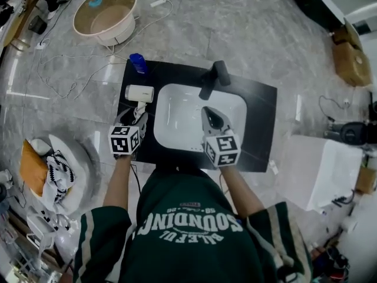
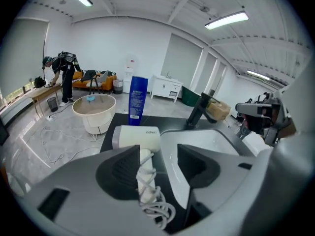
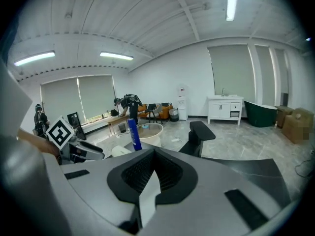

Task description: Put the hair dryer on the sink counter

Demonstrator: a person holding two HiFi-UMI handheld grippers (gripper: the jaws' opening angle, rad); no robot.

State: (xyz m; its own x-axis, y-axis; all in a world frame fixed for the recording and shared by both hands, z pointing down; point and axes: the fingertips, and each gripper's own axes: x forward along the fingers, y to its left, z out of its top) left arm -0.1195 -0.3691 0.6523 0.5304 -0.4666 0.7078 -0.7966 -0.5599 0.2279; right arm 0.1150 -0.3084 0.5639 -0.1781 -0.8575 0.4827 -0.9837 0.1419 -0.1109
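Note:
The white hair dryer (image 1: 140, 93) lies on the left strip of the black sink counter (image 1: 259, 117), between a blue bottle (image 1: 138, 62) and my left gripper (image 1: 139, 118). In the left gripper view the hair dryer (image 2: 138, 136) has its handle and coiled cord running back between the jaws of my left gripper (image 2: 158, 156). The jaws stand apart, and the handle lies against the left one only. My right gripper (image 1: 209, 115) hovers over the white basin (image 1: 177, 117). Seen in its own view, my right gripper (image 3: 153, 168) is shut and holds nothing.
A black faucet (image 1: 213, 78) stands at the basin's far rim. On the floor are a round beige tub (image 1: 106, 13) with loose cables behind the counter, a white box (image 1: 321, 170) to the right, a cardboard box (image 1: 351, 55), and a cushioned seat (image 1: 56, 170) at left.

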